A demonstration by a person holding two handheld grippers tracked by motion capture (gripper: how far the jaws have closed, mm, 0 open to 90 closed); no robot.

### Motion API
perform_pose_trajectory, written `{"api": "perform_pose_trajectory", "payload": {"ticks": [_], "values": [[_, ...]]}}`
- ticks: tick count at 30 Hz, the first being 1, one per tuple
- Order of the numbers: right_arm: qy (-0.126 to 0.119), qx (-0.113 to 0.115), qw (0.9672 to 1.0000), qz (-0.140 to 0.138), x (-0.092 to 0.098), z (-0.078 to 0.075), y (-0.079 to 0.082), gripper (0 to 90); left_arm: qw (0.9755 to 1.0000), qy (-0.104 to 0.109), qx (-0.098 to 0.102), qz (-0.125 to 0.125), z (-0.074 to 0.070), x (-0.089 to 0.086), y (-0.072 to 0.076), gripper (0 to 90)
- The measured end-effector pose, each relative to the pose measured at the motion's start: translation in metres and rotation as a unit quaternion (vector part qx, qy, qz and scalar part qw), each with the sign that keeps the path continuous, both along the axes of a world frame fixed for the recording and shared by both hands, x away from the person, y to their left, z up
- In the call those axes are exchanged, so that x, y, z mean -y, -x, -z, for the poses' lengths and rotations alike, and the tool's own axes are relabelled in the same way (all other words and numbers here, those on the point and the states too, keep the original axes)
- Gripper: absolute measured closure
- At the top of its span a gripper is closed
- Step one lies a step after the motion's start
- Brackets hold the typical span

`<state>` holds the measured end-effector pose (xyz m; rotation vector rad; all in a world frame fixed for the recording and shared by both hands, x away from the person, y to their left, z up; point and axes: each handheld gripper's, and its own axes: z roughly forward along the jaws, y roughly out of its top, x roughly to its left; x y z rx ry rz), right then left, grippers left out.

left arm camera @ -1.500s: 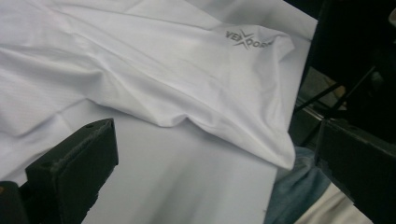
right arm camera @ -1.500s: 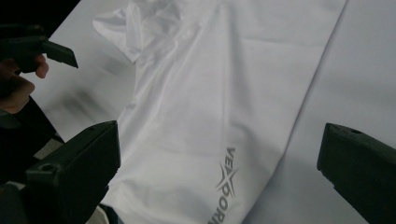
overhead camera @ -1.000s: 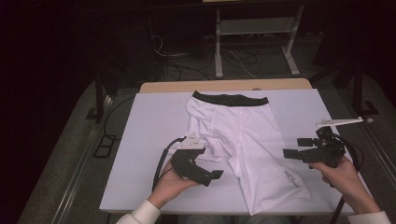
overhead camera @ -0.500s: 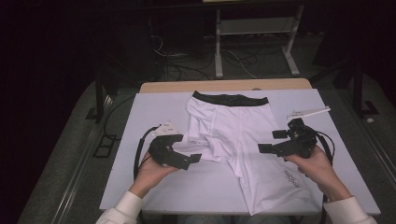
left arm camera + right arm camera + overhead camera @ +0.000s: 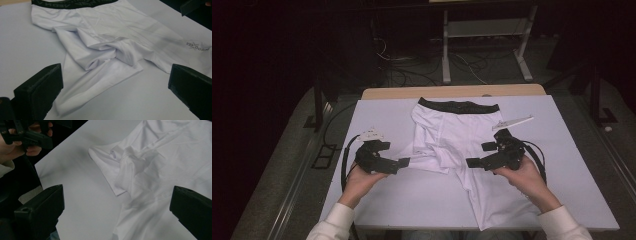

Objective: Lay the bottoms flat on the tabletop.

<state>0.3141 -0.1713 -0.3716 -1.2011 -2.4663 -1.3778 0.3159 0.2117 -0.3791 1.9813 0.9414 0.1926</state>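
The white shorts (image 5: 457,150) lie on the desk (image 5: 382,200), with the black waistband (image 5: 458,106) at the far side. One leg lies long and nearly flat, down toward the near edge on the person's right side. The other leg is bunched and folded over itself near the middle, with a flap (image 5: 100,82) pointing to the left. I judge the work is to flatten or fold the shorts, and it is at an early stage: the waistband is straight, but the crumpled leg is not yet spread out, and no neat fold is made.

The left hand-held gripper (image 5: 399,164) hovers just beside the tip of the crumpled leg, its jaws wide apart and holding nothing. The right hand-held gripper (image 5: 475,163) is over the long leg, near the crotch, also with jaws spread and empty. Whether it touches the cloth I cannot tell. In the right gripper view, the bunched cloth (image 5: 132,167) lies ahead between the jaws.

The desk has a pale, smooth cover, with a wooden strip (image 5: 452,91) showing at the far edge. Behind it the room is dark. There are cables (image 5: 412,70) on the floor and a white metal frame (image 5: 484,35).
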Motion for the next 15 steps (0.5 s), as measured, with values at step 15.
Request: {"api": "perform_pose_trajectory", "payload": {"ticks": [15], "values": [[0.012, -0.014, 0.9993, -0.034, -0.042, 0.021, -0.005, 3.5, 0.9991, 0.008, -0.024, -0.035, 0.023, -0.025, -0.012, 0.0]]}}
